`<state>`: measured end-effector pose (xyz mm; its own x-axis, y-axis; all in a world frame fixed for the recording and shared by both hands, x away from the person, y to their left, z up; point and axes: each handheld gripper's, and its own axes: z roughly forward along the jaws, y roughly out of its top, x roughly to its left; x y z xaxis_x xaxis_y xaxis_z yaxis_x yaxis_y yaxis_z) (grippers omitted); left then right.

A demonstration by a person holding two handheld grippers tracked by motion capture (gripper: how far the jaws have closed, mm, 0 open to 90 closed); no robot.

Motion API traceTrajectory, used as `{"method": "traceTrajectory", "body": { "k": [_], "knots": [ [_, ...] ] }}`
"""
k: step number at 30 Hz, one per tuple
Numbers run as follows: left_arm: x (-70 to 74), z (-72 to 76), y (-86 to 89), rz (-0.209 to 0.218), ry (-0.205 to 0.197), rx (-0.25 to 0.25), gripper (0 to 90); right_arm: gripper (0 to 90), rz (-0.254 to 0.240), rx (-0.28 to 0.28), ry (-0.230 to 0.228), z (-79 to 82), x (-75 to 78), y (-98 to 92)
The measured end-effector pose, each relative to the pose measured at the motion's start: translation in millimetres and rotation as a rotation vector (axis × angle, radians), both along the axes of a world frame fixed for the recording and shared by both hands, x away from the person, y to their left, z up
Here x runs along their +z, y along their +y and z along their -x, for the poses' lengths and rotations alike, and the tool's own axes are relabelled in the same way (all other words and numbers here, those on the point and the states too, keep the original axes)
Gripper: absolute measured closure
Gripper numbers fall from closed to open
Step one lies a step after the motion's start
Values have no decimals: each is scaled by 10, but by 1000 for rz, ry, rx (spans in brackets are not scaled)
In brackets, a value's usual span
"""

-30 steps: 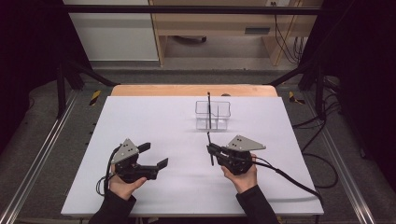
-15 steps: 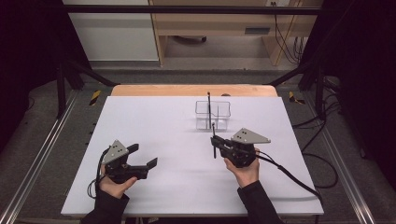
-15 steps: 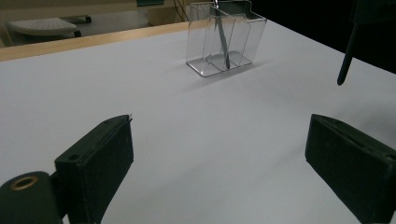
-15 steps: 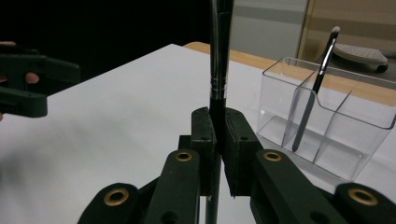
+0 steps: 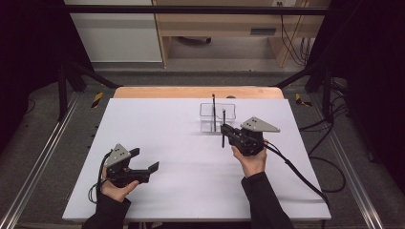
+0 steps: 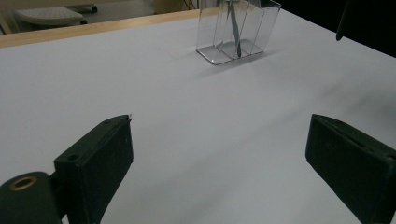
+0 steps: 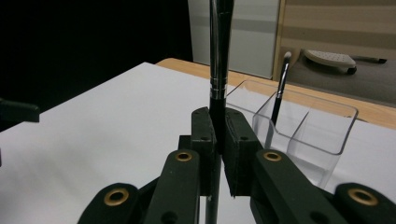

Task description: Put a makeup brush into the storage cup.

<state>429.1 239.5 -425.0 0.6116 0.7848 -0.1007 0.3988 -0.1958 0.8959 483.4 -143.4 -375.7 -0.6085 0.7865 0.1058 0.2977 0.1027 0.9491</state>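
A clear plastic organiser [image 5: 218, 117] with compartments stands on the white table [image 5: 167, 129], toward the back right of centre. One thin black brush [image 5: 214, 105] stands upright in it, also seen as the brush [image 7: 280, 88] in the organiser [image 7: 303, 126]. My right gripper [image 5: 224, 131] hovers just in front of the organiser, shut on a second black brush [image 7: 219, 56] held upright. My left gripper [image 5: 145, 161] rests low at the front left, open and empty. In the left gripper view the organiser [image 6: 238, 30] lies far ahead of the fingers [image 6: 95, 163].
A wooden strip [image 5: 196, 92] borders the table's far edge. Metal frame rails [image 5: 43, 152] run along both sides. The right gripper's cable [image 5: 296, 171] trails across the table to the front right. A light wooden cabinet [image 5: 229, 24] stands behind.
My right gripper has risen and moved toward the organiser with the brush in it. My left gripper has drifted toward the table's front left and sunk slightly.
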Motion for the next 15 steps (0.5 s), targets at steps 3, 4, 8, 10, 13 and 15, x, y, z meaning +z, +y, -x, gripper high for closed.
{"method": "traceTrajectory", "body": {
  "k": [3,4,8,10,13,15],
  "knots": [
    [-12,-6,4,-2,6,3,71,842,-10,-19,0,-63,42,-13],
    [-15,-7,5,-3,7,3,71,842,-12,-24,0,-83,53,-17],
    [-23,-8,-4,-10,7,3,73,842,-8,-44,-3,-164,73,-17],
    [-26,-8,-10,-14,7,3,73,842,-3,-54,-2,-202,78,-11],
    [-32,-10,-12,-17,9,4,73,842,-8,-65,-7,-254,99,-8],
    [-35,-12,-14,-20,10,4,74,842,-13,-77,-7,-293,120,-11]
  ]
}}
